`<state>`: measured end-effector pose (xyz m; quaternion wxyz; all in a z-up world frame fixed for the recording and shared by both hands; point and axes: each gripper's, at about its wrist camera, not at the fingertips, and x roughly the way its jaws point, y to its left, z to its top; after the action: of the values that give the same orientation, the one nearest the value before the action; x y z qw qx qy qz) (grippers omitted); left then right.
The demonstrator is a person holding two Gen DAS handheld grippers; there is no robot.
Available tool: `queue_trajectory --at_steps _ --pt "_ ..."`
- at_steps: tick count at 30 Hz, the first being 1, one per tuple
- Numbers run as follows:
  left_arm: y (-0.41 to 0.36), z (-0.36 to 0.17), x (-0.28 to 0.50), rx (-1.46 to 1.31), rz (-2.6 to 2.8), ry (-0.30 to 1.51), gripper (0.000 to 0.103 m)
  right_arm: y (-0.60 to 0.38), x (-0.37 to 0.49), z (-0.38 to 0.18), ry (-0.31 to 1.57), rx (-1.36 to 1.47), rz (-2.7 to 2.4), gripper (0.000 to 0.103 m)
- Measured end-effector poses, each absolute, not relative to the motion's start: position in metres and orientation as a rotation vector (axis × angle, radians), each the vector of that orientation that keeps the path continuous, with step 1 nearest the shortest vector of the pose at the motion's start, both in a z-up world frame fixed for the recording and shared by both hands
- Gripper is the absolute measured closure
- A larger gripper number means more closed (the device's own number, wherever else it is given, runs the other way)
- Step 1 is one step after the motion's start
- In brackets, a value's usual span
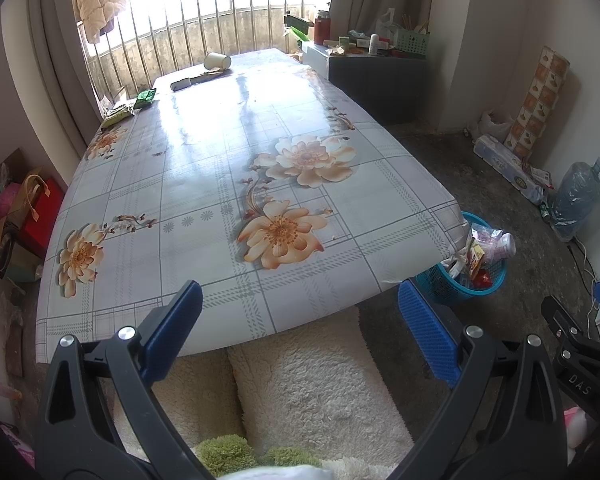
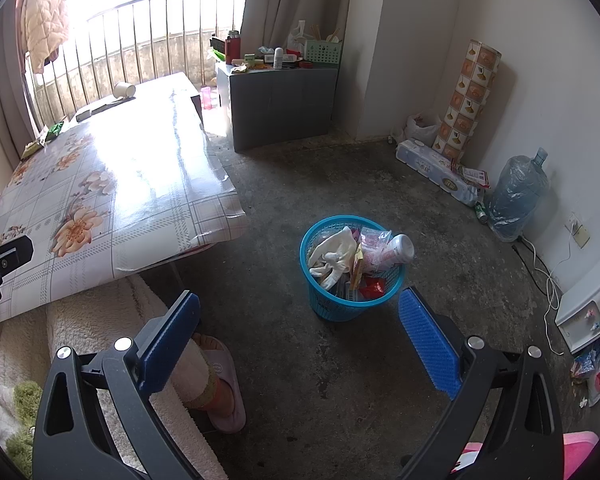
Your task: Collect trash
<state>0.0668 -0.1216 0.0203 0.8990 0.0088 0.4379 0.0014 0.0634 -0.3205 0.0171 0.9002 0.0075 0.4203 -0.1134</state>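
A blue plastic bin (image 2: 352,304) stands on the concrete floor, full of wrappers, a white cloth and a bottle; it also shows in the left wrist view (image 1: 460,284) by the table's near right corner. On the flowered table (image 1: 228,184) a tipped paper cup (image 1: 217,61), a flat white packet (image 1: 181,84) and green wrappers (image 1: 145,98) lie at the far end. My left gripper (image 1: 300,332) is open and empty over the table's near edge. My right gripper (image 2: 300,340) is open and empty, just short of the bin.
A grey cabinet (image 2: 284,100) with clutter stands at the far wall. A water jug (image 2: 516,196), a paper roll pack (image 2: 432,168) and cables (image 2: 548,272) line the right wall. The person's slippered foot (image 2: 220,388) is below. Bags (image 1: 24,208) sit left of the table.
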Motion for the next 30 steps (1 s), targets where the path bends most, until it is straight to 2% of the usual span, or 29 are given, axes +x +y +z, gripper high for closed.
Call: queue_trajectory --at_steps 30 --pt "-0.123 0.0202 0.066 0.017 0.002 0.905 0.009 -0.3184 0.0644 0.0173 0.872 0.014 -0.232 0.006"
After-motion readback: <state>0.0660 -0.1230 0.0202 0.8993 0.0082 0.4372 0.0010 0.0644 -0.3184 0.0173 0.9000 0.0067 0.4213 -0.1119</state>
